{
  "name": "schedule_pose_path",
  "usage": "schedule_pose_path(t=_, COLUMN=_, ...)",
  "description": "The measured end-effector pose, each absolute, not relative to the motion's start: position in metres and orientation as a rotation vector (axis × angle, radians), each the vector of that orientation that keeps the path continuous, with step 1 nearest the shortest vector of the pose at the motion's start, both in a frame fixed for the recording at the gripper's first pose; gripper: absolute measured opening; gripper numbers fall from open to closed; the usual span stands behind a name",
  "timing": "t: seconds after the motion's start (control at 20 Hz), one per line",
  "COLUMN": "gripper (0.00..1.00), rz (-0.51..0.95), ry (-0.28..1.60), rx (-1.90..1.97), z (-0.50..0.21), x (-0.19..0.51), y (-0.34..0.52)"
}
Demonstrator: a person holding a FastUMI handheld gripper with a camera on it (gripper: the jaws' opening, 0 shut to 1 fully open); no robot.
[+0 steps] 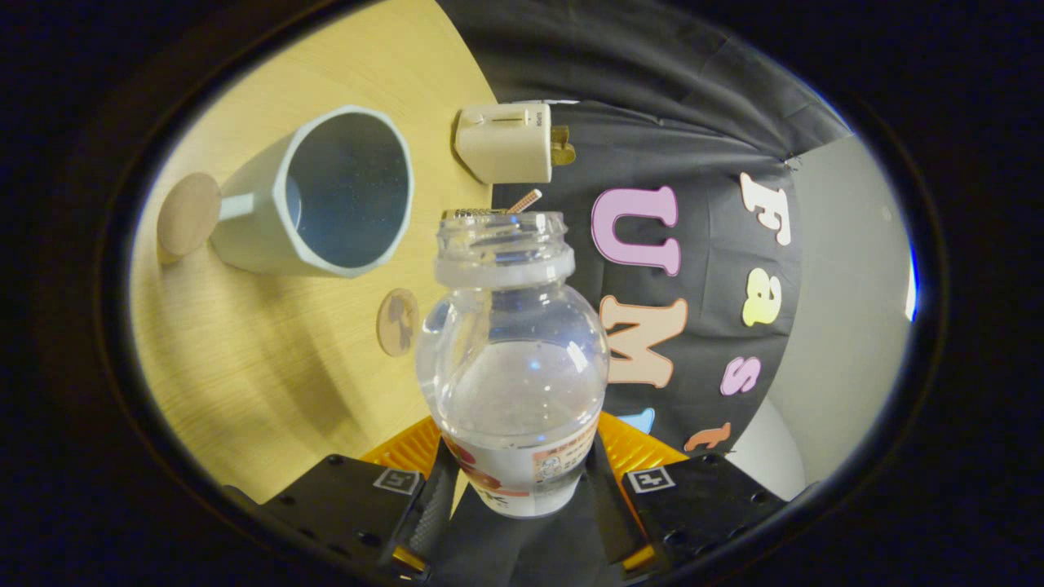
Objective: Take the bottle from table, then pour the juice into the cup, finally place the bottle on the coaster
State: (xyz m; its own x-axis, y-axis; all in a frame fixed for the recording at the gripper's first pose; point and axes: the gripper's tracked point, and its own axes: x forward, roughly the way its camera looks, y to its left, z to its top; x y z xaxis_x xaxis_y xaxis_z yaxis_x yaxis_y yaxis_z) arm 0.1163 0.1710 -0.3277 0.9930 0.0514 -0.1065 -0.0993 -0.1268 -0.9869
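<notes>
Bottle (514,359) sits clamped between gripper (522,481) fingers, cup (326,196) beyond.

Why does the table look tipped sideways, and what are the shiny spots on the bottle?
In the gripper view the fisheye lens curves everything, and the camera is rolled, so the wooden table looks tipped; the spots are lamp glare on the clear bottle, held between the fingers; the cup casts a soft shadow.

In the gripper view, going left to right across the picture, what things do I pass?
Round coaster → cup → second coaster → bottle, clamped between the tongs.
</notes>
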Motion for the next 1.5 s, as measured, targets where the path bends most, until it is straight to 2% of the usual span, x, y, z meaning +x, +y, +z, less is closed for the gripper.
schedule_pose_path(t=1.5, gripper=0.76, rz=0.148, ry=-0.005, rx=-1.865, z=-0.3208, x=0.1223, y=0.1734)
